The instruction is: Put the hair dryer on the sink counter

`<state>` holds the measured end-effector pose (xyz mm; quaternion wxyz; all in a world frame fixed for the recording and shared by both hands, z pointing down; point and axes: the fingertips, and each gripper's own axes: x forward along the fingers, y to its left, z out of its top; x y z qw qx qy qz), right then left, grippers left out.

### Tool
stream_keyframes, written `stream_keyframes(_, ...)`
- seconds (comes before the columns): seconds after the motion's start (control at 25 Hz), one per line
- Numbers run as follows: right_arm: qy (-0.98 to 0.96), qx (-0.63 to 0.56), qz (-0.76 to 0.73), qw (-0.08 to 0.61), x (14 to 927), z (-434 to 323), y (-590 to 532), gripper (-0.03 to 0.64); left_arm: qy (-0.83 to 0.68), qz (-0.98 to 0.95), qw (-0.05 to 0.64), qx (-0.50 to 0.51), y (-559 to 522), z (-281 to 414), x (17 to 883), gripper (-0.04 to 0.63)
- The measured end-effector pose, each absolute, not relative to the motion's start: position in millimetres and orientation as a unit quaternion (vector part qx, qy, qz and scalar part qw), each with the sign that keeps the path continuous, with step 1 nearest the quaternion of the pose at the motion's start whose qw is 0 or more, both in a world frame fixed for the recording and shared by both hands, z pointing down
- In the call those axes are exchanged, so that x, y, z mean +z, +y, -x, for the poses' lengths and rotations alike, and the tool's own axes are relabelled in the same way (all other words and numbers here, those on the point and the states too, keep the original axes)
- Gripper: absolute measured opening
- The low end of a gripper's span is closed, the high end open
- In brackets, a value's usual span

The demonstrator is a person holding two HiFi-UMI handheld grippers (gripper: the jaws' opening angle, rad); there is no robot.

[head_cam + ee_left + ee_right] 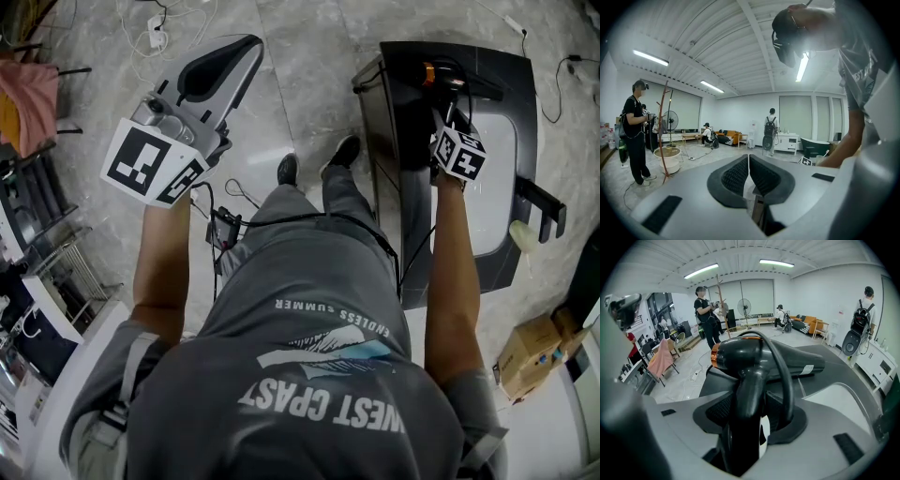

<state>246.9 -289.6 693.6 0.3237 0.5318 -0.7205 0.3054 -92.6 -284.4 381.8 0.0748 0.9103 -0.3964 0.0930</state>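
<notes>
The tongs (750, 417) clamp the black hair dryer (759, 355) by its handle, and its cord (785, 380) loops past the right pad. The barrel, copper-ringed at its left end, sits crosswise over the dark table (843, 363) beside a white basin (841, 404).

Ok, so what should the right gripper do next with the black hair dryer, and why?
Probably ease it down onto the dark sink counter. The right gripper clamps the black, copper-ringed hair dryer by its handle over that counter, beside the white basin; contact isn't clear yet.
</notes>
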Motion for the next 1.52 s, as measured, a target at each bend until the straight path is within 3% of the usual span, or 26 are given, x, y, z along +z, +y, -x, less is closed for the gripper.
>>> stream_keyframes(0.28,-0.715,0.327,-0.52,0.335,701,-246,-284,0.244,-0.397,-0.91,0.072,0.094,-276,98,380,0.025)
stream_keyframes(0.56,-0.721,0.34,-0.49,0.352,699,-236,-276,0.334,-0.396,-0.911,0.065,0.09,-265,100,372,0.025)
stream_keyframes(1.0,-0.713,0.334,-0.497,0.364,681,-242,-256,0.336,-0.396,-0.913,0.054,0.085,-245,111,360,0.025)
stream_keyframes(1.52,-0.728,0.291,-0.535,0.314,612,-244,-231,0.336,-0.392,-0.916,0.036,0.072,-213,132,340,0.025)
